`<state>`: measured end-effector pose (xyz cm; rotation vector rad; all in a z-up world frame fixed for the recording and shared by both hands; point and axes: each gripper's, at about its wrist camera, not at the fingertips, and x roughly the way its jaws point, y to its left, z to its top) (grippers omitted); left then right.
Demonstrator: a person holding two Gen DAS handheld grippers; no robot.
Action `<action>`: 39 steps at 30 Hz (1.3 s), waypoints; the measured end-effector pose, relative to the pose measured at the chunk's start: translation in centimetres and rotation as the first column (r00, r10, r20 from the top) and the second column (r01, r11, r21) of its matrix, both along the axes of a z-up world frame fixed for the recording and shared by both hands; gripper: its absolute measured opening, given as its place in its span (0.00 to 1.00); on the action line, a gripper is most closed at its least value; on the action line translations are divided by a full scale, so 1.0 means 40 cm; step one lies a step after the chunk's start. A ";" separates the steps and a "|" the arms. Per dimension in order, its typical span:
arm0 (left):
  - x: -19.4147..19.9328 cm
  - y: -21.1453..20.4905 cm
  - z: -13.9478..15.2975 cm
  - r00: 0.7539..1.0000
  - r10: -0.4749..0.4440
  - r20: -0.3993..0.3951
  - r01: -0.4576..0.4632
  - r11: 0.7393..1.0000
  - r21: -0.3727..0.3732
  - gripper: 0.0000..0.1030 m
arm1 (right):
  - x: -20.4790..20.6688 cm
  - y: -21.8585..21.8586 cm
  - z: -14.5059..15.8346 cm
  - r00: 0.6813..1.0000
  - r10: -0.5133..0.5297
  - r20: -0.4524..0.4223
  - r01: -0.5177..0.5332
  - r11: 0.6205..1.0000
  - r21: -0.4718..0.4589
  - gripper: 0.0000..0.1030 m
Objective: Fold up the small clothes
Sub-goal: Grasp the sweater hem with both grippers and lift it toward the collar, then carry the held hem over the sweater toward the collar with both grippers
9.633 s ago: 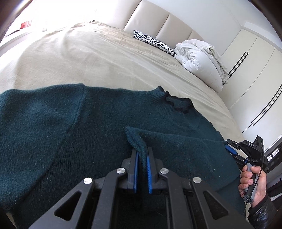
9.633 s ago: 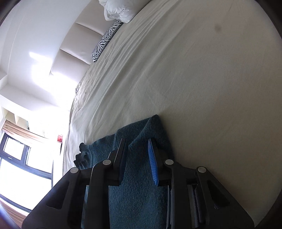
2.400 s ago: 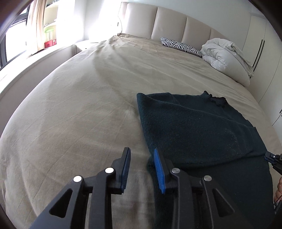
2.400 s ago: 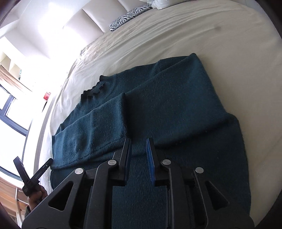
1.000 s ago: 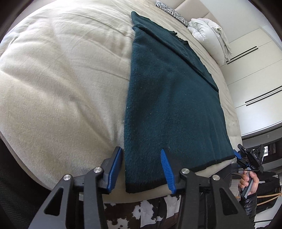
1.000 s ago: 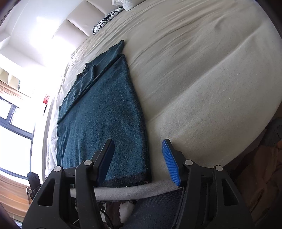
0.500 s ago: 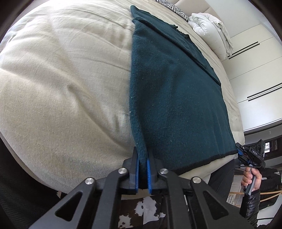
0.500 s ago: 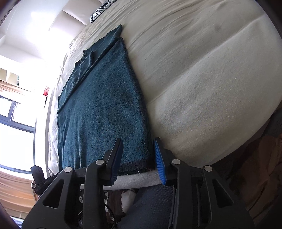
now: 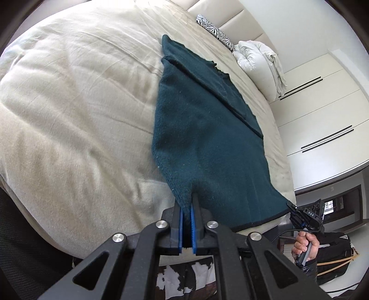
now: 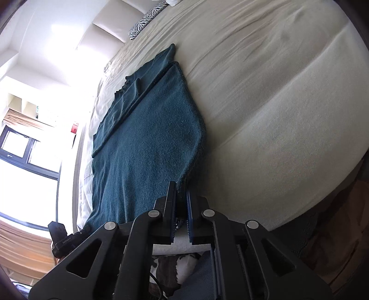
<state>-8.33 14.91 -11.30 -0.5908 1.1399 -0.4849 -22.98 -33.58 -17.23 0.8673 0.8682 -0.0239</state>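
Both grippers angle downward over the near edge of the bed [image 9: 69, 115]. The left gripper [image 9: 186, 203] is clamped on the near left hem corner of the teal sweater [image 9: 207, 138]. The right gripper [image 10: 181, 191], its jaws just closing, pinches the right hem corner. The sweater lies flat beyond, sleeves folded in, toward the headboard [image 9: 230, 18].

White letters reading "DAS" mark the black body of the right claw [image 9: 291, 208] — the only legible text; a label on the left claw's [image 10: 182, 198] body is too blurred.
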 end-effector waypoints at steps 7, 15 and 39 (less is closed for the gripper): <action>0.048 0.031 0.068 0.997 0.063 0.052 -0.054 0.987 -0.154 0.06 | 0.046 -0.009 0.081 0.990 -0.019 0.142 0.009 0.997 0.072 0.06; 0.136 0.055 0.130 0.990 0.114 0.084 -0.091 0.966 -0.242 0.06 | 0.158 -0.029 0.167 0.974 -0.029 0.227 0.014 0.998 0.066 0.06; 0.556 0.022 0.145 0.971 0.214 0.105 -0.175 0.940 -0.293 0.06 | 0.662 -0.134 0.245 0.953 -0.094 0.289 0.110 0.993 -0.039 0.06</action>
